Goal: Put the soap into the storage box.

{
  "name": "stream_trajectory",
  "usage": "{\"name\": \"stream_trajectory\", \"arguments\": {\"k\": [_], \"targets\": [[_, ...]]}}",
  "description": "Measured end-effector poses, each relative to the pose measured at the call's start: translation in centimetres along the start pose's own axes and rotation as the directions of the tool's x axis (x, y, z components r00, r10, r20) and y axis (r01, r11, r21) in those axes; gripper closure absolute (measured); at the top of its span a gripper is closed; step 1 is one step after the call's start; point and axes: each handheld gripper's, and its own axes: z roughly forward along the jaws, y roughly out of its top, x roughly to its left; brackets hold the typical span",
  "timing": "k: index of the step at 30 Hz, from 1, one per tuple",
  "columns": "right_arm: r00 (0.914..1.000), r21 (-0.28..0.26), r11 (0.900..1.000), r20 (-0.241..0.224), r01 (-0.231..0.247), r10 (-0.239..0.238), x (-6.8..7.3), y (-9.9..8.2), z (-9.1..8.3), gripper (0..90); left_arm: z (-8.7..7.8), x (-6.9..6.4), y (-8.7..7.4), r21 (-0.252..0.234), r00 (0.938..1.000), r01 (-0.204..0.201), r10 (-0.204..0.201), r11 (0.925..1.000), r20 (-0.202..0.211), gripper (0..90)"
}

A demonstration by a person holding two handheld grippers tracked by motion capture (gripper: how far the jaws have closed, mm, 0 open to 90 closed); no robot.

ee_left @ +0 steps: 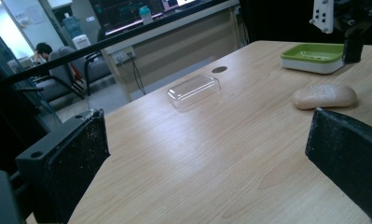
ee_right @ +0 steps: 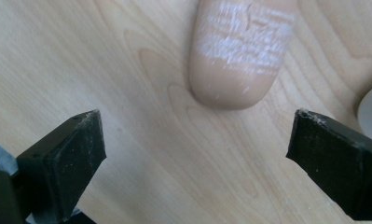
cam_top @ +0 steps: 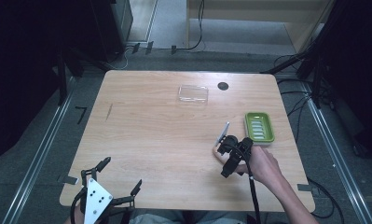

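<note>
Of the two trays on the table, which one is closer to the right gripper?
The green tray, just beyond the right gripper and the soap. The clear tray lies farther off, near the table's far edge.

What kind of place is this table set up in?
Most likely a lab or office workroom. A plain wooden table stands between metal floor rails with cables trailing around it, and the left gripper view looks past a dark rail to grey office chairs and a water dispenser.

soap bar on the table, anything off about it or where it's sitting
Yes: the soap bar lies bare on the table, beside the green soap dish, not in it. Its top is scuffed white. The right gripper is open above it.
</note>
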Motion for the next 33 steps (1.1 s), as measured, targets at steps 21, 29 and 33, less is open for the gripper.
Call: {"name": "stream_trajectory", "arguments": {"k": [21, 29, 33], "targets": [[0.9959, -0.047, 0.9954, -0.038, -0.083, 0.082, -2.2, 2.5, 2.3, 1.2, 0.0, 0.1, 0.0, -0.001, 1.0000, 0.007, -0.007, 1.0000, -0.006, 0.0], [0.9904, -0.071, 0.9889, -0.055, -0.131, 0.127, -3.3, 2.8, 3.9, 0.0, 0.0, 0.1, -0.1, 0.001, 1.0000, 0.005, -0.005, 1.0000, -0.003, 0.0], [0.9876, -0.059, 0.9875, -0.067, -0.146, 0.142, -3.5, 3.0, 4.6, 0.0, 0.0, 0.0, 0.0, 0.001, 1.0000, 0.007, -0.007, 1.0000, -0.004, 0.0]]}}
